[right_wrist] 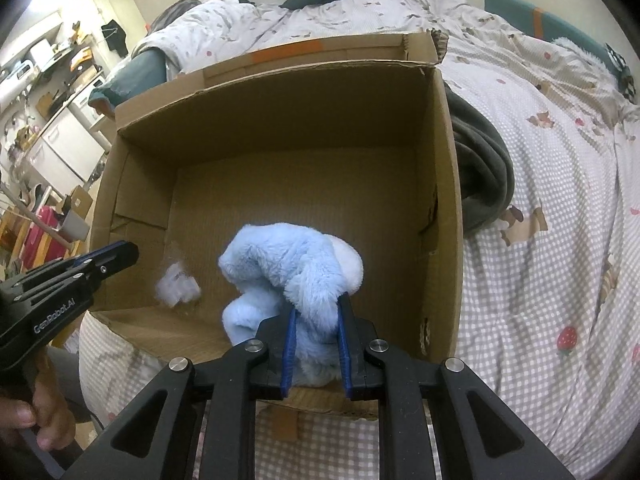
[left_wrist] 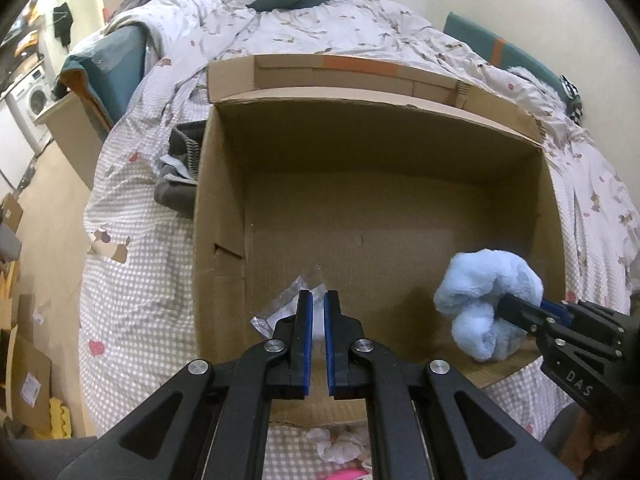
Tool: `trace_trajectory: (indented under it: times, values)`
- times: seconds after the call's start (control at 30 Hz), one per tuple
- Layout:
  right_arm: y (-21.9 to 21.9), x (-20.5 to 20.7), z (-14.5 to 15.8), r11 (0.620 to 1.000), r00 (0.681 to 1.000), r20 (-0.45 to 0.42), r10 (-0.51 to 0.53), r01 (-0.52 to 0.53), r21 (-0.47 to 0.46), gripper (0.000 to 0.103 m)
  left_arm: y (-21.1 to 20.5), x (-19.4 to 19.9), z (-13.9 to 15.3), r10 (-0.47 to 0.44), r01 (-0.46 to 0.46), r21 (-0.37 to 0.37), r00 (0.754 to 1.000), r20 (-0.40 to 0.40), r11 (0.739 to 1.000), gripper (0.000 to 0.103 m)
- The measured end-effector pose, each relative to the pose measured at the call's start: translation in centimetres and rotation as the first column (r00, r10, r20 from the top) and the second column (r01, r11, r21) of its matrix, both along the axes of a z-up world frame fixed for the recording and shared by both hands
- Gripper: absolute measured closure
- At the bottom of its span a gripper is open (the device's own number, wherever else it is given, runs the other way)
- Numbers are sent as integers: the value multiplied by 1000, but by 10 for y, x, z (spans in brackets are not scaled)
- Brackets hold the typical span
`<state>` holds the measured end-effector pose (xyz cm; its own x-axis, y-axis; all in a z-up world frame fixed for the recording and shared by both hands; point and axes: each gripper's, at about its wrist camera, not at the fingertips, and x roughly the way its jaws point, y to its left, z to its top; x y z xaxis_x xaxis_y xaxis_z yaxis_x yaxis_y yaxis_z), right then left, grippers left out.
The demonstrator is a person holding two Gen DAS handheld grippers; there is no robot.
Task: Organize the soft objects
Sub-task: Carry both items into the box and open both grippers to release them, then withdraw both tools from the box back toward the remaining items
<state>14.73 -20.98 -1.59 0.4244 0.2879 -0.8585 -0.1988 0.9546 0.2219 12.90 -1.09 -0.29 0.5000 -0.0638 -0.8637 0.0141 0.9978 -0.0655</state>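
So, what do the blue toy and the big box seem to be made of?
Blue toy: probably plush fabric; long, fuzzy, matte pile that bulges around the right gripper. Box: corrugated cardboard, matte brown; torn edges and fold creases show.

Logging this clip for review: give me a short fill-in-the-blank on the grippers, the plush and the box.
1. The right gripper is shut on the light ____ plush.
2. The plush hangs over the open cardboard ____.
3. The left gripper holds ____.
4. On the floor of the box lies a crumpled clear ____ wrapper.

Missing words: blue; box; nothing; plastic
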Motion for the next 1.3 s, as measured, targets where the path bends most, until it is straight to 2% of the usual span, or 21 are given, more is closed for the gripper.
trace_trajectory:
  times: [0.13,0.2,0.27,0.3,0.33,0.37,0.43,0.47,0.5,0.57,0.7,0.97,1.17,1.3]
  values:
    - [2,-1,1,1000,1000,3,5,-5,-8,84,-1,1,-3,-1,2,12,1000,-16,1000,95]
    - [2,-1,1,1000,1000,3,4,-4,-9,84,0,1,-2,3,-2,20,1000,-18,1000,88]
    - [2,-1,1,1000,1000,3,1,-1,-5,84,0,1,-1,9,-9,24,1000,-8,1000,66]
    - [2,-1,1,1000,1000,4,0,0,-3,84,0,0,0,12,-12,25,1000,0,1000,59]
    - [2,0,1,1000,1000,3,0,0,-1,83,0,-1,2,14,-15,28,1000,10,1000,46]
    - [2,1,1,1000,1000,2,-1,1,5,81,0,-1,3,16,-16,30,1000,20,999,42]
    - [0,2,1,1000,1000,-3,-6,6,16,74,0,-2,6,14,-16,39,999,37,999,41]
    - [-1,3,2,1000,1000,-4,-12,12,16,67,-1,-2,7,10,-12,43,999,40,999,41]
    - [-1,2,4,1000,1000,5,-18,18,13,50,-1,-2,6,7,-9,46,999,40,999,41]
    - [-1,0,10,999,999,43,-22,21,26,29,-2,-2,6,4,-6,54,999,39,999,41]
    - [4,-5,20,1000,994,110,-4,2,20,28,-2,-1,5,7,-9,65,999,35,998,41]
    - [3,-4,17,1000,996,88,-17,15,18,28,4,-1,6,41,-42,77,999,21,996,41]
    - [-4,-8,19,998,995,85,-48,44,37,28,15,-16,21,62,-66,48,995,75,997,41]
    - [-8,-16,23,998,993,108,-52,49,31,28,17,-28,33,50,-64,112,991,127,992,41]
